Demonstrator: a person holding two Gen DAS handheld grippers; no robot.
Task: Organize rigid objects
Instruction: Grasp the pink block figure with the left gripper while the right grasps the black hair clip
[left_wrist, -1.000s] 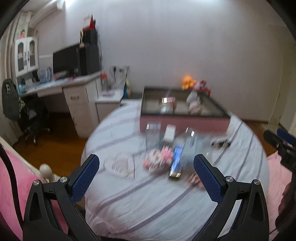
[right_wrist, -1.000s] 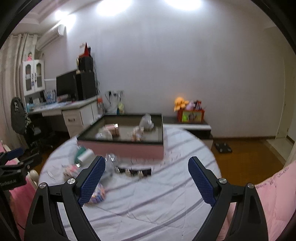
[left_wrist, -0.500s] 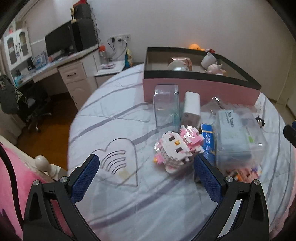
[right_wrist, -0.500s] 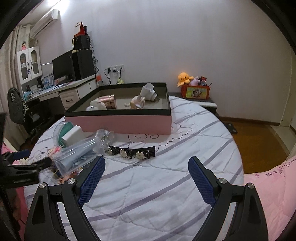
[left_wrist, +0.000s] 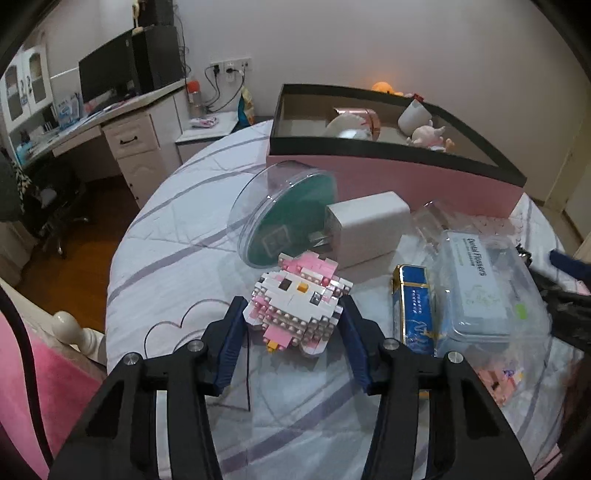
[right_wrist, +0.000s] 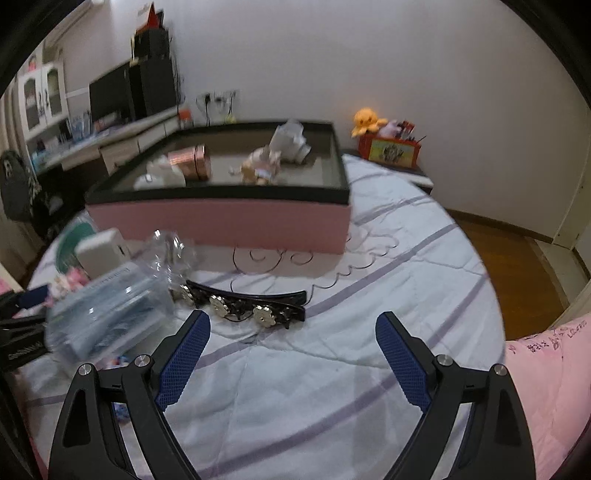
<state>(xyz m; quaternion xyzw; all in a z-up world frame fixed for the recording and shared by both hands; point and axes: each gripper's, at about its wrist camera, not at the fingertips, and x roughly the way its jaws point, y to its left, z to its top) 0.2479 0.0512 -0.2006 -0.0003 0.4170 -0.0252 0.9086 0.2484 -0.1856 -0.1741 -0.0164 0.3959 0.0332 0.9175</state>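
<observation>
A pink and white brick-built cat figure (left_wrist: 299, 302) sits on the round bed. My left gripper (left_wrist: 293, 325) has closed around it, its blue pads touching both sides. Behind it lie a round clear case with a green disc (left_wrist: 284, 214), a white charger cube (left_wrist: 365, 229), a blue and gold box (left_wrist: 413, 306) and a clear floss box (left_wrist: 484, 280). My right gripper (right_wrist: 291, 354) is open and empty above the sheet, just in front of a black hair clip with metal flowers (right_wrist: 247, 302). The pink box with a black rim (right_wrist: 221, 218) holds several items.
The box also shows in the left wrist view (left_wrist: 388, 166). A desk with a monitor (left_wrist: 107, 77) and a chair stand at the left, wooden floor (right_wrist: 517, 258) at the right. A pink quilt (right_wrist: 546, 387) lies at the bed's right edge.
My left gripper moved forward and down onto the brick figure and narrowed from wide open to clamp it. My right gripper came closer to the hair clip, staying open.
</observation>
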